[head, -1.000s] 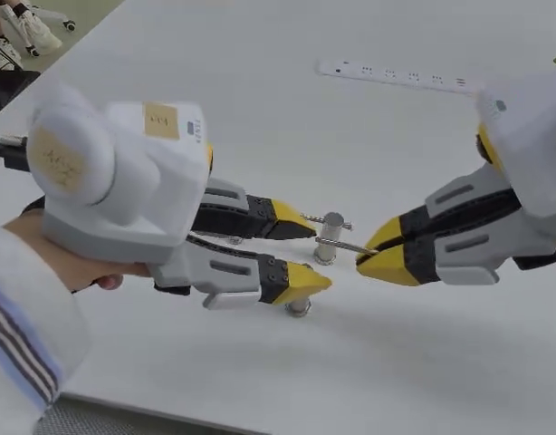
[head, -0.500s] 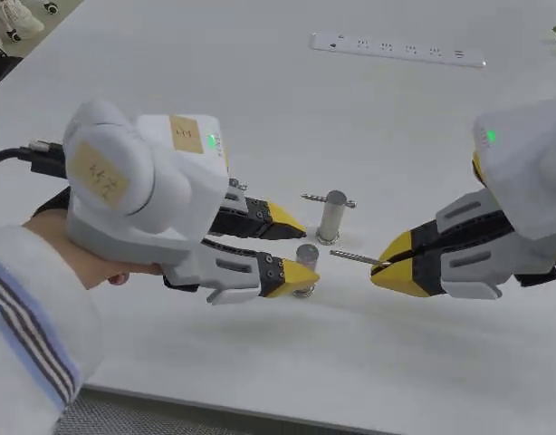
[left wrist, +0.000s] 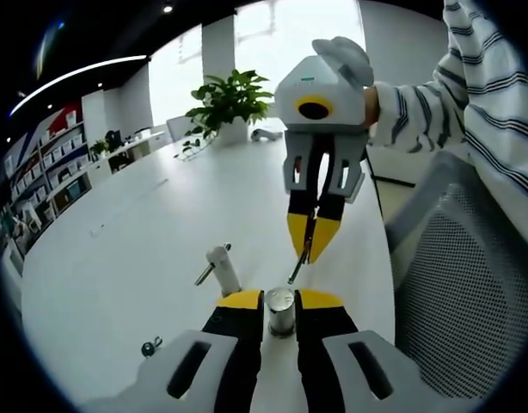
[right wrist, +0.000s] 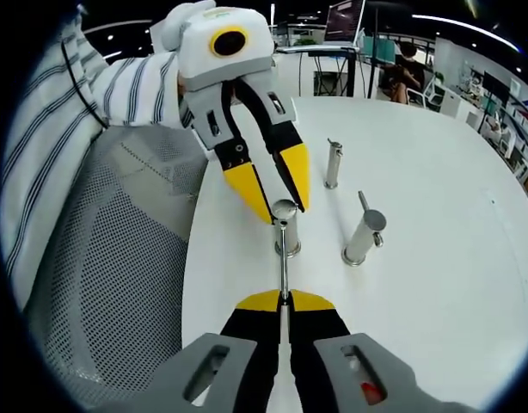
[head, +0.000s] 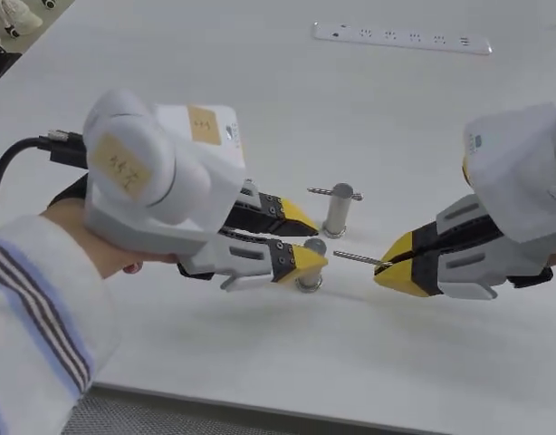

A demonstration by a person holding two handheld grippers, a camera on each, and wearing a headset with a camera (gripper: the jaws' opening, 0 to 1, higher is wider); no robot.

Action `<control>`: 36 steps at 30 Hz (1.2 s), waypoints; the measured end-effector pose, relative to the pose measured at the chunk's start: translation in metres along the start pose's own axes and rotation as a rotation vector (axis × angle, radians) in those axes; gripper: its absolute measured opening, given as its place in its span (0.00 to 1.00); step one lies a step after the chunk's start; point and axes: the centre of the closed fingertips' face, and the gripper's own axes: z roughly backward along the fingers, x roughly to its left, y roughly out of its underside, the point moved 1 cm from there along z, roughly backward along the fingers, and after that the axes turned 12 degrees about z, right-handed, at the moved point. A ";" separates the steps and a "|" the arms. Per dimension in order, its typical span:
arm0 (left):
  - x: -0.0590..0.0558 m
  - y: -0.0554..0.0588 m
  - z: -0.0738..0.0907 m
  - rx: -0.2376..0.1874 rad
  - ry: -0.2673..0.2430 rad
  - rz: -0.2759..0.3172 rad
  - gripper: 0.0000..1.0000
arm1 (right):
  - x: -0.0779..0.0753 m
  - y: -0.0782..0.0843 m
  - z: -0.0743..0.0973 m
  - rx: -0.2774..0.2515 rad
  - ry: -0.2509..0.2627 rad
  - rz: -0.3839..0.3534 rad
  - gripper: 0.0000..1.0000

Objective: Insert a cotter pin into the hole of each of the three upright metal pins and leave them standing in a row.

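Cotter pin (head: 355, 258) — nearer the metal pin (head: 311, 246)

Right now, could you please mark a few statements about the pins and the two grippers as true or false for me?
1. The right gripper holds a loose cotter pin aimed at the near pin, which stands between the jaws of the left gripper. True.
2. The loose cotter pin is already through the near pin. False: its tip stops short of it.
3. The far pin has an inserted cotter pin through its top. True.
4. The power strip lies between the grippers. False: it lies far back on the table, beyond both.
5. The near pin lies on its side. False: it stands upright.
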 end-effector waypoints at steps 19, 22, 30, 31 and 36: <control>0.003 0.000 -0.002 0.004 -0.006 0.029 0.09 | -0.003 -0.003 -0.009 0.004 -0.003 0.000 0.00; 0.004 0.001 -0.002 0.004 -0.008 0.034 0.09 | -0.005 -0.007 -0.010 -0.001 -0.001 0.001 0.00; 0.005 0.001 -0.003 0.002 -0.017 0.054 0.09 | -0.010 -0.015 -0.018 -0.005 0.012 -0.007 0.00; 0.005 0.001 -0.003 0.002 -0.017 0.057 0.09 | -0.010 -0.016 -0.019 -0.006 0.013 -0.006 0.00; 0.005 0.000 -0.003 0.005 -0.017 0.061 0.09 | -0.011 -0.024 -0.024 -0.030 0.014 -0.012 0.00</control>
